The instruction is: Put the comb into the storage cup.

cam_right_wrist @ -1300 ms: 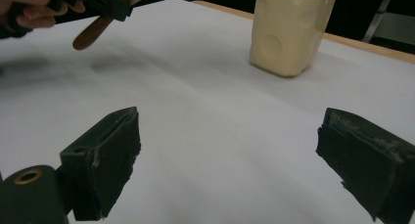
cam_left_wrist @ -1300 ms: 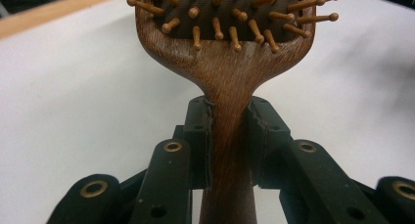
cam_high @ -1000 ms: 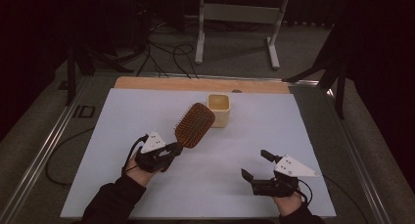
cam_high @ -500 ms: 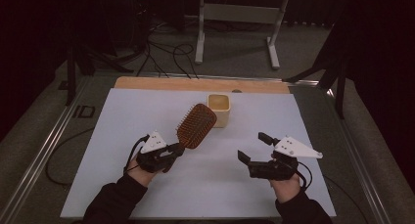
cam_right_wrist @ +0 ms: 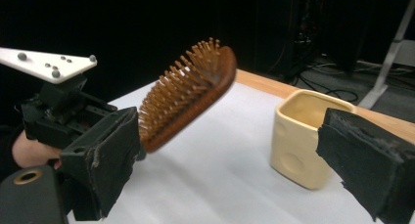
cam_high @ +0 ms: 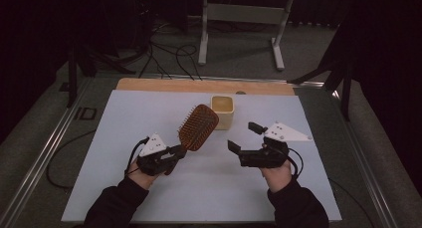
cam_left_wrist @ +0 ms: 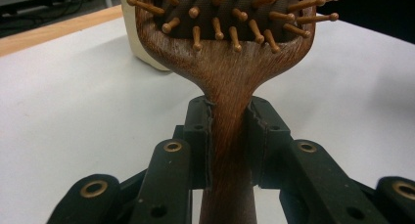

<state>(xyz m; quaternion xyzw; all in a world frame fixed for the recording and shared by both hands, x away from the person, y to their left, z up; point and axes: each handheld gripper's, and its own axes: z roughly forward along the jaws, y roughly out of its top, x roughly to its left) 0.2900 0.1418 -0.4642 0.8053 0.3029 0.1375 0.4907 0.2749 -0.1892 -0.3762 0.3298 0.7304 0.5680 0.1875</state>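
The left gripper [cam_high: 175, 153], low and left of centre in the high view, has its jaws closed on the neck of a wooden brush [cam_high: 198, 127] — in the left gripper view the two pads pinch the handle [cam_left_wrist: 229, 150] just below where it flares into the head. The brush rises up and to the right from the jaws, clear of the white mat [cam_high: 124, 118], its bristled face turned toward the right gripper. The right gripper [cam_high: 245, 137] sits right of centre, jaws spread wide and holding nothing; in its own view the brush [cam_right_wrist: 183, 99] shows in the upper left between its pads and a cream cup [cam_right_wrist: 306, 138] stands at the right.

The brush looks stiff and light — solid wood, so it should not bend or crush under the pads. The smooth finish may be a little slippery, and the head puts weight well beyond the grip, so it could pivot if the pinch loosens. The neck seems the best hold: narrow, flat-sided, near the balance point. The pins [cam_left_wrist: 215, 23] look thin, with rounded tips, on a soft pad; I would keep the jaws off them.

The cup [cam_high: 222, 111] stands upright at the upper middle of the mat, just behind the brush head, apparently not touching it. It looks rigid and light, likely to tip if nudged.
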